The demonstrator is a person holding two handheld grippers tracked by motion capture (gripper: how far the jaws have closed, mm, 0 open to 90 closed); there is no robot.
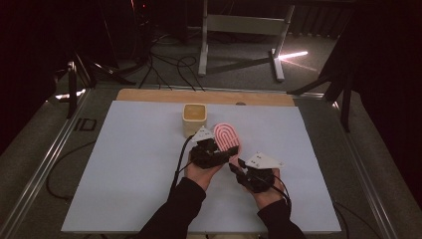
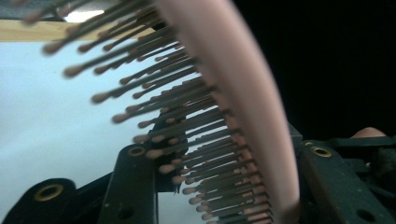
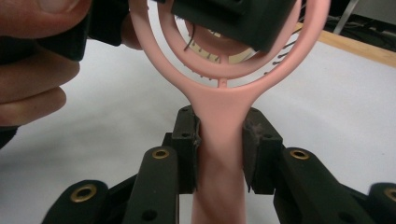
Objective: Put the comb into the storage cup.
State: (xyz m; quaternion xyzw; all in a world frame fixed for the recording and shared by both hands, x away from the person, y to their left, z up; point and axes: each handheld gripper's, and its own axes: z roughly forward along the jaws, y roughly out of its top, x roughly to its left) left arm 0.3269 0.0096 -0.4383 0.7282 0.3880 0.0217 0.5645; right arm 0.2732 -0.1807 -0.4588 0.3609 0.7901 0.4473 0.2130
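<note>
Pink plastic marks the hairbrush (image 1: 228, 137) we hold near the middle of the desk (image 1: 124, 164) in the high view, its head toward twelve o'clock. Our left claw (image 1: 215, 149) sits at the head, our right claw (image 1: 242, 168) at the handle toward five o'clock. A yellow cup (image 1: 194, 118) stands just beside the head at ten o'clock; wide bare sheet lies toward nine and three o'clock, the wooden far edge (image 1: 149, 95) well apart.

From the left gripper view, the brush's rim (image 2: 243, 93) and bristles (image 2: 187, 140) run between the jaws, which seem pressed on the head.

From the right gripper view, the pads (image 3: 186, 140) are clamped on the handle (image 3: 219, 135).
</note>
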